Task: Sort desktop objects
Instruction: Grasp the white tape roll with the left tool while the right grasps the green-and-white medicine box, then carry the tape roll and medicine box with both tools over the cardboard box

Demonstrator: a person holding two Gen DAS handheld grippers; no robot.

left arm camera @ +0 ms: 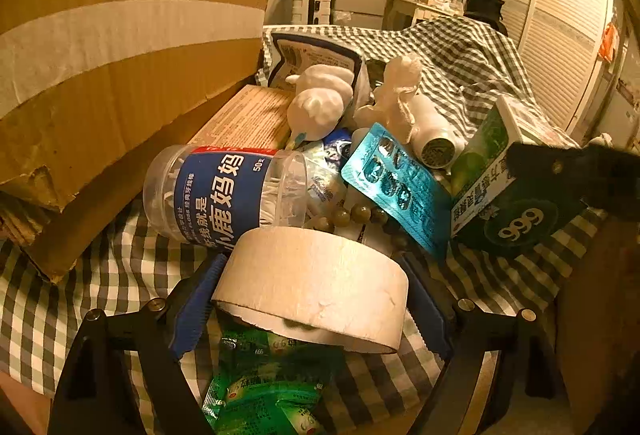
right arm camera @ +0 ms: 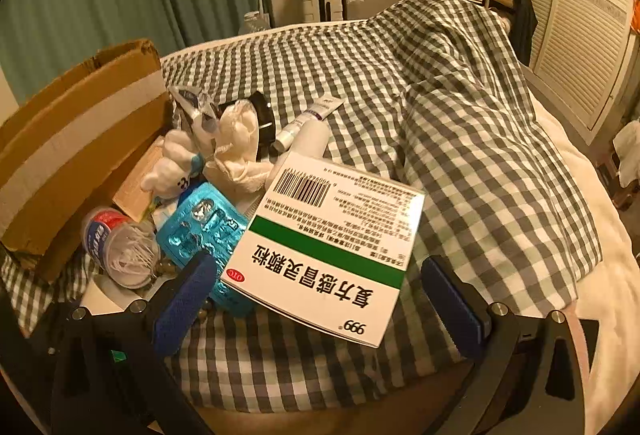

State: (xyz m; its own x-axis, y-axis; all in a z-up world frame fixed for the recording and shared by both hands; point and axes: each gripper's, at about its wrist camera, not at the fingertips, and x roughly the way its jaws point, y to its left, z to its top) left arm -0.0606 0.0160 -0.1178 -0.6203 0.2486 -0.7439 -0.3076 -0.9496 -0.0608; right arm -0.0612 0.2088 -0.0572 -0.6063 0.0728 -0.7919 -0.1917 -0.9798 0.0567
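The bed carries a cloth with a green-grey and white check pattern (right arm camera: 360,75). The brown cardboard box (left arm camera: 120,75) has one broad white stripe of tape. The flat medicine carton (right arm camera: 328,255) is white with a green band, black letters and a black barcode. The blister pack of pills (left arm camera: 396,187) is shiny turquoise. The clear plastic jar (left arm camera: 224,195) has a dark blue label with white letters and a red edge. The tape roll (left arm camera: 316,283) is cream-white.

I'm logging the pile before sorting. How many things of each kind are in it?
Medicine box: 1
Blister pack: 1
Floss-pick jar: 1
Tape roll: 1
White bottle: 1
Tube: 1
Green sachet pack: 1
Bead string: 1
Total: 8
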